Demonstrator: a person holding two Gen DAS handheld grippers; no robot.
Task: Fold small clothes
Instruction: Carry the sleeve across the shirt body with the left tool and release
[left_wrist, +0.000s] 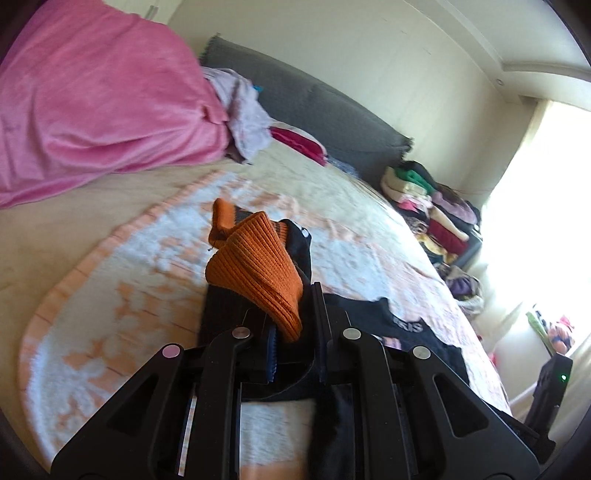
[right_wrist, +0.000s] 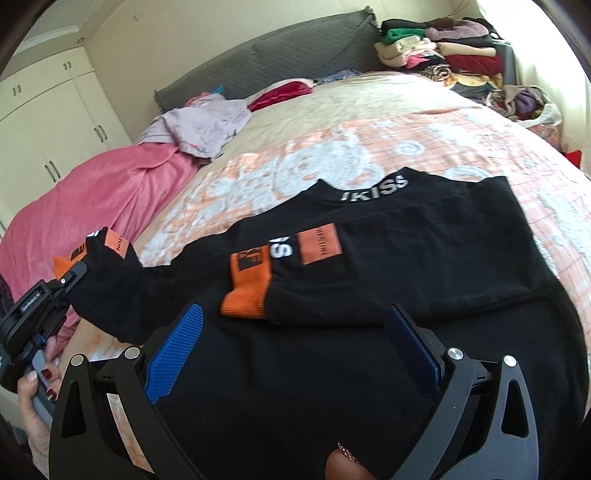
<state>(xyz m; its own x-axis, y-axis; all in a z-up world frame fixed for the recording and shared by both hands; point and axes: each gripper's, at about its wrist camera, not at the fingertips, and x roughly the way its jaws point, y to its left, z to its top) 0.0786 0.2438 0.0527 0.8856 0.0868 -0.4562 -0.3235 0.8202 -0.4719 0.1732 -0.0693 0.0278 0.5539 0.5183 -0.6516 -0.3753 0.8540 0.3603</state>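
One black sweatshirt collar reads "KISS".

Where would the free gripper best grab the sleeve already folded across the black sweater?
Probably at the orange cuff of the black sweater: its ribbed end lies flat and free just ahead of the open right gripper, so come straight in from the near edge, low over the cloth.

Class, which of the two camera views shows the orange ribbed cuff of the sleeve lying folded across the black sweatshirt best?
The right wrist view: the orange ribbed cuff lies flat and unobstructed on the black sweatshirt. The left wrist view shows only the sweatshirt's far edge; the cuff filling it belongs to the other sleeve.
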